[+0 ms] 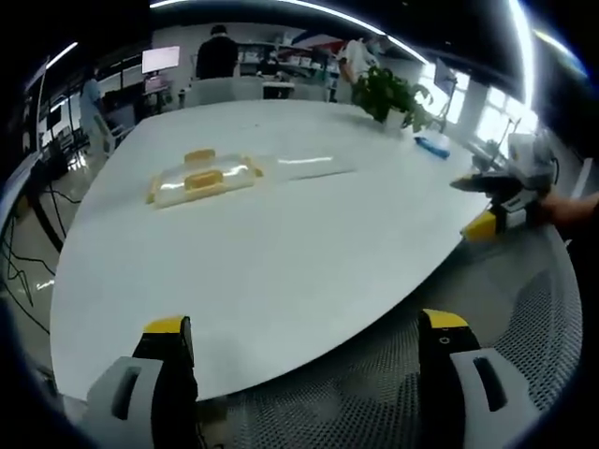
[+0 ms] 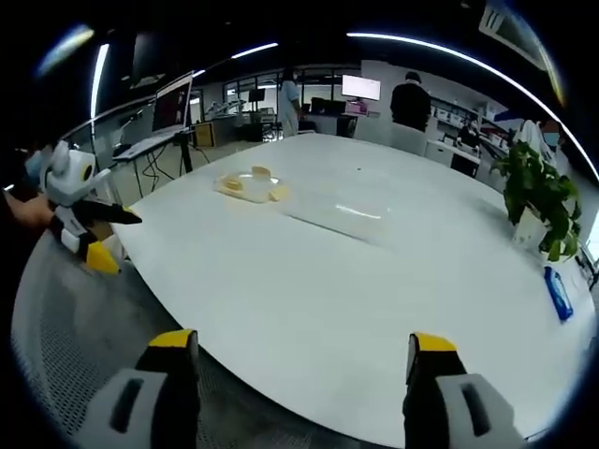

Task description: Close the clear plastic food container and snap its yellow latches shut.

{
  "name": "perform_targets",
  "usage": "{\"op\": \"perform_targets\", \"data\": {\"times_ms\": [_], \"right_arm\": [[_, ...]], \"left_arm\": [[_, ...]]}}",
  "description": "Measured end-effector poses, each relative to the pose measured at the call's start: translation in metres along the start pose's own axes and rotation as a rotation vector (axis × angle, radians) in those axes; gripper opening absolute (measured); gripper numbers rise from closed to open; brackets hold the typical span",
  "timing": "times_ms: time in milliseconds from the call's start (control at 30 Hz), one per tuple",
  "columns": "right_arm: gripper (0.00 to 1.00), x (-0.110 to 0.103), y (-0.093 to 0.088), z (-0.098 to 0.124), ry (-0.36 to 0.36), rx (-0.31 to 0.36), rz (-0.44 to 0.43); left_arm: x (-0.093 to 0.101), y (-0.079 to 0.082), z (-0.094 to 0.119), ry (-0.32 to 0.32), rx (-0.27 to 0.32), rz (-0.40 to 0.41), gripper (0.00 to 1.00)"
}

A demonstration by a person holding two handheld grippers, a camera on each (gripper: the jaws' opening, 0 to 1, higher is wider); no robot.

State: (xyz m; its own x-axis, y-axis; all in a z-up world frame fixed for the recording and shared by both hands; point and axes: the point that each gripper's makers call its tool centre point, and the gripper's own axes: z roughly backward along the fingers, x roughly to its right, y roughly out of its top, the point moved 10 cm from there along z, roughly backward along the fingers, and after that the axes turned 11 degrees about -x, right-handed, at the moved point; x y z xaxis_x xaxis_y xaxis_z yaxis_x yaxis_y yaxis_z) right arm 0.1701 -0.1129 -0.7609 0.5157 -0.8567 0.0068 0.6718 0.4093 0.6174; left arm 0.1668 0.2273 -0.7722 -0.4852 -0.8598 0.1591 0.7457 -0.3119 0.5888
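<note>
The clear plastic food container with yellow latches [image 1: 203, 177] [image 2: 251, 185] sits on the round white table [image 1: 281, 262] [image 2: 356, 271]. Well back from the container, at the table's edge, the left gripper [image 1: 307, 339] and right gripper [image 2: 304, 353] hold nothing, jaws spread wide.

the left gripper view looks from just off the near edge of the white surface [image 1: 281, 271], facing across it toward the far office, with the clear container [image 1: 201, 178] well ahead and to its left. the right gripper view looks from the same edge, further along, seeing the surface [image 2: 374, 281] and container [image 2: 251, 185] at similar distance. both share the surface, container and potted plant [image 1: 393, 94] [image 2: 538, 196], and each catches the other gripper at its side.
</note>
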Motion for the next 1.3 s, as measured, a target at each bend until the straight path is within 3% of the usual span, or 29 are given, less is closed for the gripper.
{"op": "perform_targets", "data": {"times_ms": [133,1300], "right_arm": [[0.93,-0.0001,0.0002,0.0001,0.000,0.002,0.001],[0.95,0.0002,-0.0035,-0.0010,-0.003,-0.027,-0.011]], "left_arm": [[-0.0007,-0.0013,-0.0009,0.027,-0.010,-0.034,0.99],[-0.0025,-0.0020,-0.0003,0.045,0.001,-0.026,0.99]]}}
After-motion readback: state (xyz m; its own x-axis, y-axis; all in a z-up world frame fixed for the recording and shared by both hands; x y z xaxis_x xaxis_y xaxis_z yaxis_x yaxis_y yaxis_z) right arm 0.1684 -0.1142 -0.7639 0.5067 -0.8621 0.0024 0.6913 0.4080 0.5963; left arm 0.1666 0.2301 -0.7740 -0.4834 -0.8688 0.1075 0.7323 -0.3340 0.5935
